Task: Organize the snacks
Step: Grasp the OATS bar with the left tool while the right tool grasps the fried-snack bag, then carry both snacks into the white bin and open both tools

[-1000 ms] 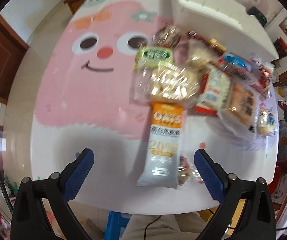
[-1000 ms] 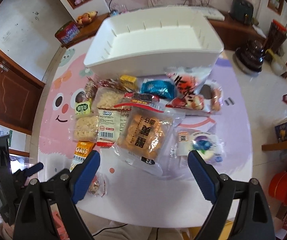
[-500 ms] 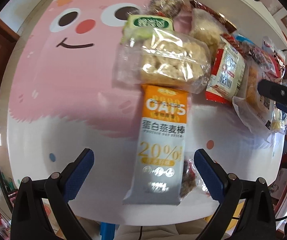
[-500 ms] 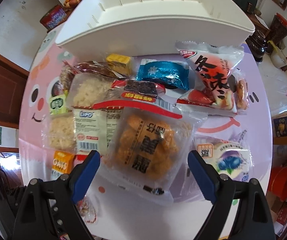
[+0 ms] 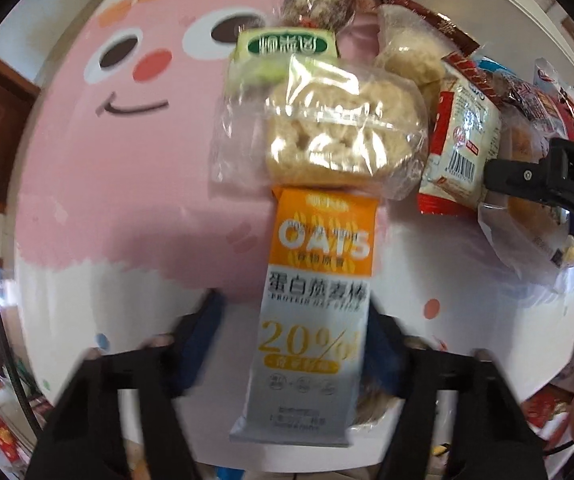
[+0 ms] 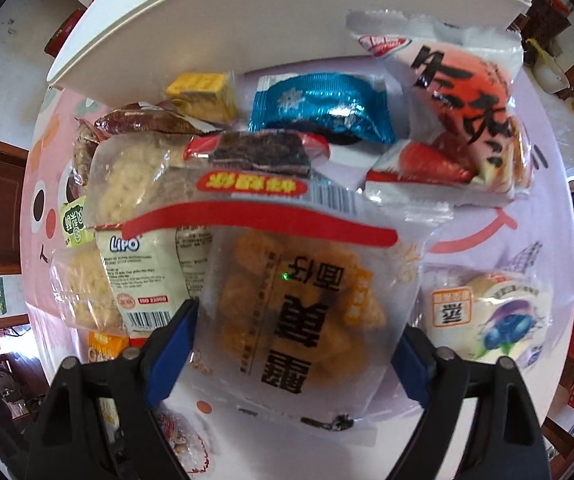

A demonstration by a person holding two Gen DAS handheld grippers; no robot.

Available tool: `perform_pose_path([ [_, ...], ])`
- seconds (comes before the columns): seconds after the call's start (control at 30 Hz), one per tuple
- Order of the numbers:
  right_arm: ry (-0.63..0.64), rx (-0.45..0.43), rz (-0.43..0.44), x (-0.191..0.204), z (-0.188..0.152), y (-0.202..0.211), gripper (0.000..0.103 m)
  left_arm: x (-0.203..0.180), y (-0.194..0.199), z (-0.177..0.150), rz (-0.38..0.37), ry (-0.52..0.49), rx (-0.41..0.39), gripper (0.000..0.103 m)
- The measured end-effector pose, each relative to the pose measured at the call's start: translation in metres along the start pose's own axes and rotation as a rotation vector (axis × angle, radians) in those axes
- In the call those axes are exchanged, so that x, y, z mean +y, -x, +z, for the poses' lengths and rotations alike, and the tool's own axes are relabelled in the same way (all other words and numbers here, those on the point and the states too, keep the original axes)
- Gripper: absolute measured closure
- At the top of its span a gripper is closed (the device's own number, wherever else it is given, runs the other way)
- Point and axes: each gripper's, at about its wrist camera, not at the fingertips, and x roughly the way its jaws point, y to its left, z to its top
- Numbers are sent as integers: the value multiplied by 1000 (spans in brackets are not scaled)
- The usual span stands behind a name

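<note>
An orange and grey OATS bar packet (image 5: 311,316) lies lengthwise between the fingers of my left gripper (image 5: 295,344). The jaws are narrower than before, blurred, close to its sides; I cannot tell if they touch it. My right gripper (image 6: 295,348) is open, its blue fingers on either side of a clear packet of orange-brown pastries (image 6: 303,296). The white storage bin (image 6: 271,12) stands behind the snack pile.
The round table (image 5: 107,200) has a pink cartoon-face cover. Around the pastries lie a LiPO biscuit pack (image 6: 143,276), a blue foil packet (image 6: 323,108), a red-and-white bag (image 6: 459,120), a blueberry packet (image 6: 491,316) and a clear rice-cake pack (image 5: 327,128). The right gripper's arm (image 5: 547,176) shows at the left view's right edge.
Both grippers moved down and closer to the snacks. The left jaws have narrowed around the OATS packet. The right jaws now straddle the pastry packet.
</note>
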Motion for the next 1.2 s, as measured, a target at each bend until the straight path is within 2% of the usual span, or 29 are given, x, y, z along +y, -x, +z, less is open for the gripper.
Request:
perform_pose_path([
  [0.03, -3, -7, 6, 0, -1, 1, 23, -3, 1, 2, 0, -12, -9, 62],
  [0.1, 17, -15, 5, 1, -3, 4, 28, -8, -2, 5, -14, -11, -3, 65],
  [0.17, 26, -22, 5, 1, -7, 8, 39, -11, -4, 7, -17, -7, -2, 66],
  [0.37, 36, -34, 67, -3, -22, 25, 43, -9, 13, 1, -38, 1, -23, 66],
  [0.43, 40, -42, 89, -6, -27, 34, 43, 7, 37, -3, -47, 1, -40, 66],
  [0.57, 65, -81, 125, -4, -33, 61, 43, 9, 75, 1, -68, 4, -93, 66],
  [0.9, 166, -254, 166, -5, -52, 154, 43, -17, 200, 31, -136, -84, -295, 66],
  [1.0, 171, -321, 158, -5, -44, 179, 43, -23, 232, 50, -140, -128, -361, 66],
  [1.2, 121, -457, 148, -10, 0, 216, 42, -49, 273, 108, -99, -202, -461, 65],
])
